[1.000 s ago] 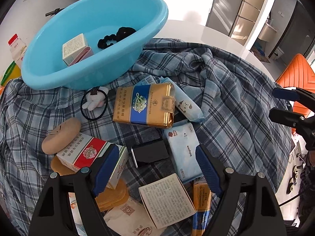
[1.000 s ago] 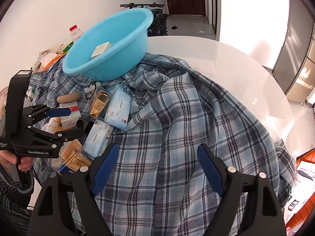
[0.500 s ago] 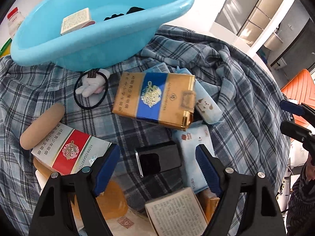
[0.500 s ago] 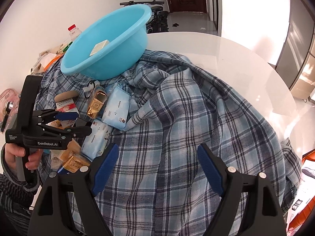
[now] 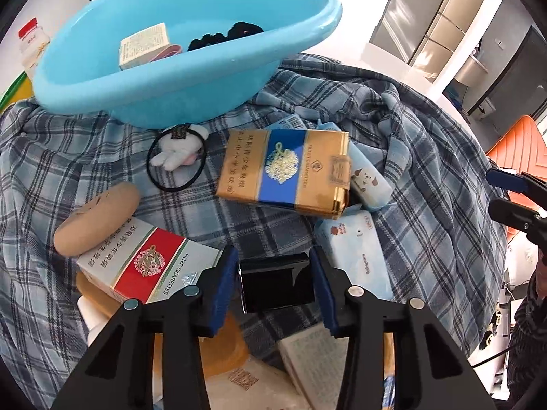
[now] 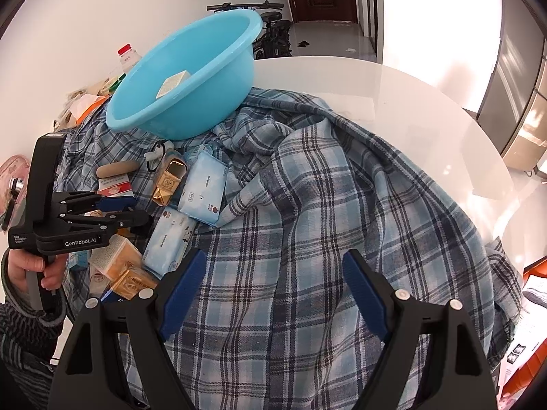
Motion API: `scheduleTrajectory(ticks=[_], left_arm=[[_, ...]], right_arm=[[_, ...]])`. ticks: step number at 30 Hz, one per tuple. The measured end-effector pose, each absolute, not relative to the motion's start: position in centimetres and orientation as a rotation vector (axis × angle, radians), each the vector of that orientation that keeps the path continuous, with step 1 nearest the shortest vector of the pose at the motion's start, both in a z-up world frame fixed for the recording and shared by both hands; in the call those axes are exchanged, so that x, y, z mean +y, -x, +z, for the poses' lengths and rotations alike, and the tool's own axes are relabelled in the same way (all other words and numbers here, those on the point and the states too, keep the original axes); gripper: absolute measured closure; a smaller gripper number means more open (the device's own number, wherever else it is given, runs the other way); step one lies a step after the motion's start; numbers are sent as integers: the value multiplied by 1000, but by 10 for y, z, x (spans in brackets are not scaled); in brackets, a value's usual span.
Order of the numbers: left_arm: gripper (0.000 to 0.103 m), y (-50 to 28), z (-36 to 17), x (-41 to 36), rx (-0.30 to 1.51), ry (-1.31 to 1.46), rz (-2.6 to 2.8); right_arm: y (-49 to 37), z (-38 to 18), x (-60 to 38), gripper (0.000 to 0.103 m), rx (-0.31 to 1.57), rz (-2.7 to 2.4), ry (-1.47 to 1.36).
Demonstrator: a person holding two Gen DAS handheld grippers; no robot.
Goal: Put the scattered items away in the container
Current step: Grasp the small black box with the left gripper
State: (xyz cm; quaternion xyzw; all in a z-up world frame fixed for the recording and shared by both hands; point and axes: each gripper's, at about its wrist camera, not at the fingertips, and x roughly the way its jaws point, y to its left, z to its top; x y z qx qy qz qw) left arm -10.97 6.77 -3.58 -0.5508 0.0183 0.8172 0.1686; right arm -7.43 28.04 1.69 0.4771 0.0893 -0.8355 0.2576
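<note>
Resting on the blue plaid cloth [image 5: 427, 184], a small black box [image 5: 277, 285] sits between the red-and-white cigarette pack [image 5: 150, 263] and a pale blue tissue packet [image 5: 355, 253], well short of the basin. Left gripper [image 5: 273, 273]: jaws have just been closing and now clamp the black box by its two short sides, blue pads flat against them. Handling, as judged: rigid, glossy, probably light; the smooth faces may slip, so a square hold across the sides, as taken, suits it better than a corner pinch. Right gripper [image 6: 270, 290]: jaws apart, nothing between them, hanging over bare cloth. Container: light blue plastic basin [image 5: 191, 78], standing on the cloth at the far side of the clutter. Contents visible: one small printed carton [image 5: 143, 46], a pinkish item just beside it, and a black hair scrunchie [image 5: 225, 36]. Outside it, loose: gold-and-blue cigarette pack [image 5: 283, 171], tan oval pad [image 5: 97, 218], hair tie with a white plush charm [image 5: 177, 157], further tissue packets and boxes near the lower edge.
</note>
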Motion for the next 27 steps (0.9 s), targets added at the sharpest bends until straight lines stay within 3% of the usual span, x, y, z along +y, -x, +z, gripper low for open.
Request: scheduleTrajectory(ticks=[13, 15, 17, 18, 27], left_arm=[[57, 97, -40, 57, 122, 1595, 2341], [54, 96, -41, 56, 114, 1604, 2341], [35, 94, -42, 56, 121, 1623, 2325], [31, 93, -44, 57, 129, 1631, 2315], [31, 92, -44, 58, 106, 1619, 2335]], right_arm=[[67, 17, 270, 22, 270, -2244, -1286], [66, 18, 271, 22, 271, -2251, -1283], [67, 18, 272, 22, 265, -2257, -1285], [67, 18, 273, 22, 259, -2260, -1287], [67, 13, 273, 22, 258, -2248, -1301]])
